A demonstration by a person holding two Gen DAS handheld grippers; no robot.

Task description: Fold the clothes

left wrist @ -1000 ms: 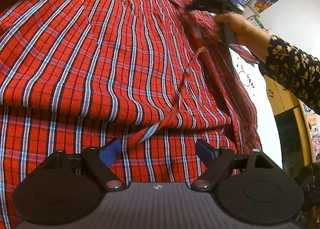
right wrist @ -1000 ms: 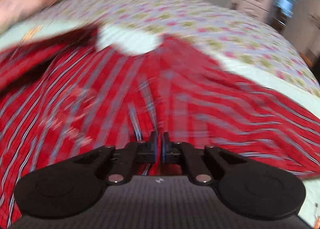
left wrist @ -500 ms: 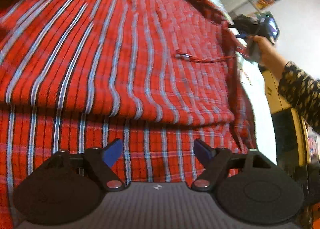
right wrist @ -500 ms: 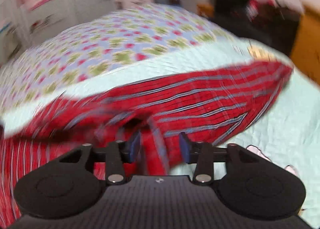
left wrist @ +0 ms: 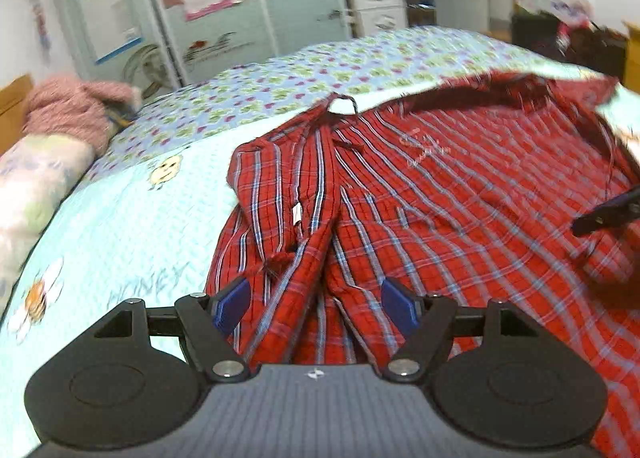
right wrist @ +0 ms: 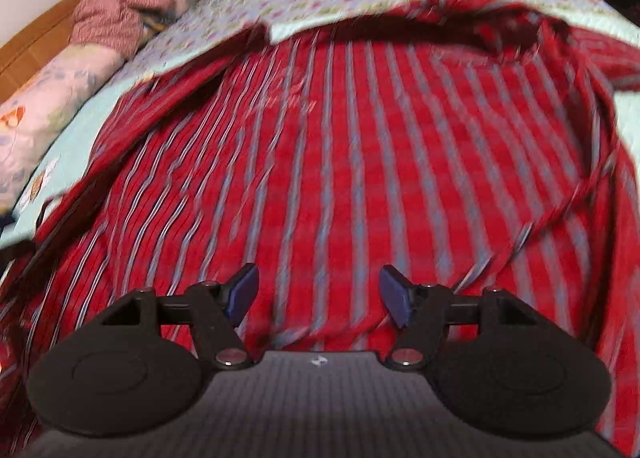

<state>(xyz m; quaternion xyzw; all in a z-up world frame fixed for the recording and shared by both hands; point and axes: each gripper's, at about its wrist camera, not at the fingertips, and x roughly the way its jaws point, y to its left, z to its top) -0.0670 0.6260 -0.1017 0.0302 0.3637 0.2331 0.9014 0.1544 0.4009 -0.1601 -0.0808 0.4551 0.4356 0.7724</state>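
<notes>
A red plaid shirt (left wrist: 432, 194) with blue and white stripes lies spread on the bed, its folded left side bunched into a ridge of cloth. My left gripper (left wrist: 316, 304) is open, its blue pads on either side of that ridge near the shirt's hem. In the right wrist view the same shirt (right wrist: 340, 162) fills the frame, blurred. My right gripper (right wrist: 318, 290) hovers open over the shirt's lower part with only flat cloth between the fingers. A dark part of the right gripper (left wrist: 608, 210) shows at the right edge of the left wrist view.
The bed has a light blue quilt (left wrist: 120, 226) with bee prints and a floral blanket (left wrist: 340, 66) further back. A pillow (left wrist: 36, 182) and a pink bundle of cloth (left wrist: 76, 106) lie at the left by the wooden headboard (right wrist: 36, 42). Cupboards (left wrist: 208, 6) stand behind the bed.
The right gripper went from shut to open and swung back over the shirt. The left gripper pulled back and turned, so the shirt's left side and the bed now show; it stayed open.
</notes>
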